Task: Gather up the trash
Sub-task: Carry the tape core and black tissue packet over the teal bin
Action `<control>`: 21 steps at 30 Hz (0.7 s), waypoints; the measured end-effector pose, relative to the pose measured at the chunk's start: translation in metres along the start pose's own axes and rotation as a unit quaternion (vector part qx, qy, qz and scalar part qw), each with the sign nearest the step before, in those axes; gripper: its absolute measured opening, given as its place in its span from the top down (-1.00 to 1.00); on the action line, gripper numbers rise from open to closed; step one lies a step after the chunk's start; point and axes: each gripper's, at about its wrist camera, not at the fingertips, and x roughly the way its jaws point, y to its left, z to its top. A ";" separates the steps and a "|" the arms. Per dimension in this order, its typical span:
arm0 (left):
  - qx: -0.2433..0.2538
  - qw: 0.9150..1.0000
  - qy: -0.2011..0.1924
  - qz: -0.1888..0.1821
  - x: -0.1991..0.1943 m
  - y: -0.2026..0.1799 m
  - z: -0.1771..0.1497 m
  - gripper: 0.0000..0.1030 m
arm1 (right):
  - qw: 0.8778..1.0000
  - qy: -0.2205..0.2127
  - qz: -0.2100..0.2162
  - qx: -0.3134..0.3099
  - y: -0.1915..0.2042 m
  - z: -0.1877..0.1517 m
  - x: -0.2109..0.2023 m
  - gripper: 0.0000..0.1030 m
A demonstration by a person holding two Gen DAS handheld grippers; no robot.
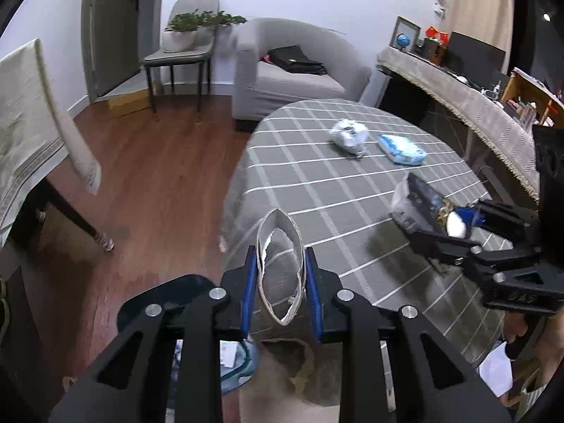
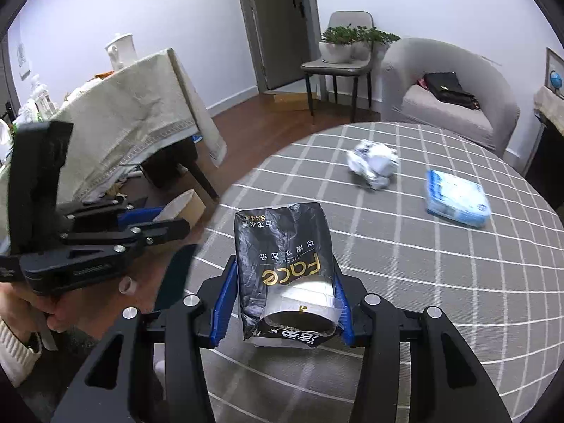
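Jaws of both grippers clamped — left gripper on paper bag, right gripper on tissue wrapper; 2 items — crumpled wad, blue pack — remain on bench.

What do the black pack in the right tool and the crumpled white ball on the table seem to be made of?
Black pack: likely thin plastic film, glossy; it wrinkles and catches light. Crumpled ball: probably paper or a printed wrapper, with sharp creases; blur leaves it open.

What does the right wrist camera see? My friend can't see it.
The right gripper squeezes a black tissue pack above a grey checked table. A crumpled wrapper and blue packet lie further back.
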 end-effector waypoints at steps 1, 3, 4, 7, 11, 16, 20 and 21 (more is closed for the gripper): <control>-0.001 1.000 0.001 0.003 -0.001 0.004 -0.002 0.46 | 1.000 -0.004 0.002 -0.001 0.006 0.002 0.001 0.06; -0.006 1.000 0.005 0.009 0.000 0.014 -0.005 0.46 | 1.000 -0.012 0.004 -0.002 0.015 0.006 0.002 0.06; -0.007 1.000 0.007 0.011 0.000 0.018 -0.007 0.46 | 1.000 -0.017 0.009 -0.004 0.021 0.010 0.004 0.06; -0.002 1.000 0.015 0.024 0.004 0.031 -0.016 0.46 | 0.999 -0.026 0.019 -0.003 0.034 0.018 0.009 0.06; -0.007 0.999 0.034 0.036 0.012 0.053 -0.030 0.46 | 0.999 -0.038 0.035 0.001 0.055 0.031 0.020 0.06; -0.021 0.997 0.055 0.039 0.019 0.085 -0.047 0.46 | 0.998 -0.033 0.051 -0.014 0.089 0.040 0.042 0.06; -0.039 0.996 0.065 0.044 0.021 0.109 -0.056 0.45 | 0.997 -0.025 0.064 -0.023 0.110 0.045 0.059 0.06; -0.047 0.995 0.071 0.045 0.022 0.117 -0.059 0.45 | 0.997 -0.022 0.066 -0.025 0.115 0.046 0.063 0.06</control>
